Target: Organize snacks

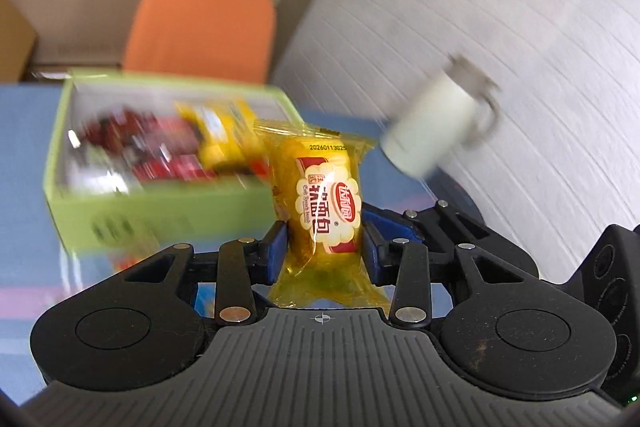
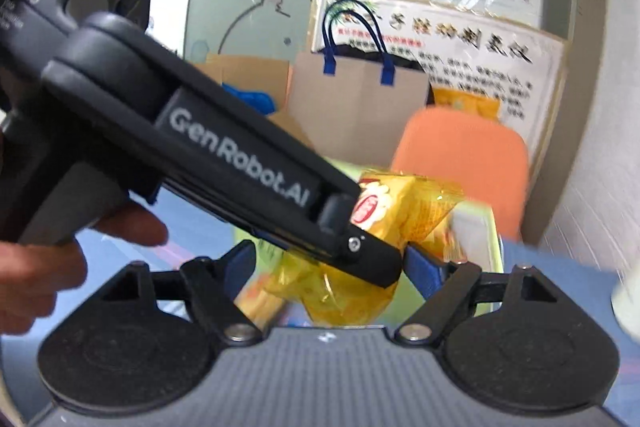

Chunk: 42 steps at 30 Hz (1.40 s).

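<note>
A yellow cellophane-wrapped soft bread snack (image 1: 320, 203) is seen clamped upright between the blue-padded fingers of the left gripper (image 1: 325, 243), which are closed on the packet's lower half and held above a blue surface (image 1: 24, 155). Just behind and to the left, an open light-green cardboard box (image 1: 160, 211) is shown already holding several snacks, red packets and at least one yellow one among them, though blur hides their number. A white mug-like container (image 1: 436, 127) is glimpsed to the right, smeared by motion.

In the right wrist view, the same packet (image 2: 400, 203) is caught by the black body of the left gripper (image 2: 240, 163), with the box rim (image 2: 494, 227) visible beyond. The right gripper (image 2: 332, 263) is held with its fingers spread wide and nothing gripped between them; the packet is merely seen through the gap. An orange chair back (image 2: 464, 155) and a brown paper bag with blue handles (image 2: 360, 99) are seen in the background.

The sorting is judged to be well advanced: a good share has been boxed, and this packet has yet to be lowered in and released. Whether other snacks remain outside cannot be told.
</note>
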Each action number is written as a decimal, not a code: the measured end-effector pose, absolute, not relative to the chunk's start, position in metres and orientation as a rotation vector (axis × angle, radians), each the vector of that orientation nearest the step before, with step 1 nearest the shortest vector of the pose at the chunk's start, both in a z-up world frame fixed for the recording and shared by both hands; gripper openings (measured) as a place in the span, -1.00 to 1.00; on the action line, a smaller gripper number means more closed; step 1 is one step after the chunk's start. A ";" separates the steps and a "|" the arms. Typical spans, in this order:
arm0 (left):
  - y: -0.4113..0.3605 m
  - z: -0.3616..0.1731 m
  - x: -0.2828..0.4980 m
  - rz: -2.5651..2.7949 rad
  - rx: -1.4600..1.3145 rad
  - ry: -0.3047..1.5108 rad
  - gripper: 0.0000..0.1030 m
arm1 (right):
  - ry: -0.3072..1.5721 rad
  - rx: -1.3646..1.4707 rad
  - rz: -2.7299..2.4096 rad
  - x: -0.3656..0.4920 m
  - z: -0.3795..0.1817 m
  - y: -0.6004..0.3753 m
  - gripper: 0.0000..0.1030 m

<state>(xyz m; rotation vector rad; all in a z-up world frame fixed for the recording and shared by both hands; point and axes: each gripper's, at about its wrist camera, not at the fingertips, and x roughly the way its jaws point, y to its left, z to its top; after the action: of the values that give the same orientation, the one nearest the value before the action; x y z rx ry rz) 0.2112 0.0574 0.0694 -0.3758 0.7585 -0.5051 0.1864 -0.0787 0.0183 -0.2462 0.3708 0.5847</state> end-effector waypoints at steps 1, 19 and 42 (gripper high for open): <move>0.064 0.071 0.225 -0.484 -0.377 0.755 -0.64 | 0.378 -0.246 0.596 0.204 0.019 -0.073 0.62; 0.106 0.037 0.181 -0.379 -0.445 0.702 0.33 | 0.328 0.043 0.490 0.158 0.017 -0.161 0.80; -0.061 -0.055 0.108 -0.725 -0.398 1.130 -0.48 | 0.649 -0.071 0.368 0.028 -0.083 -0.180 0.81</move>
<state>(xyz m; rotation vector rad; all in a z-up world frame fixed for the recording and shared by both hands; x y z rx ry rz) 0.1081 -0.0612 -0.0551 -0.3985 1.1304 -0.7250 0.0281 -0.1799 -0.0826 -0.0708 0.6493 0.3683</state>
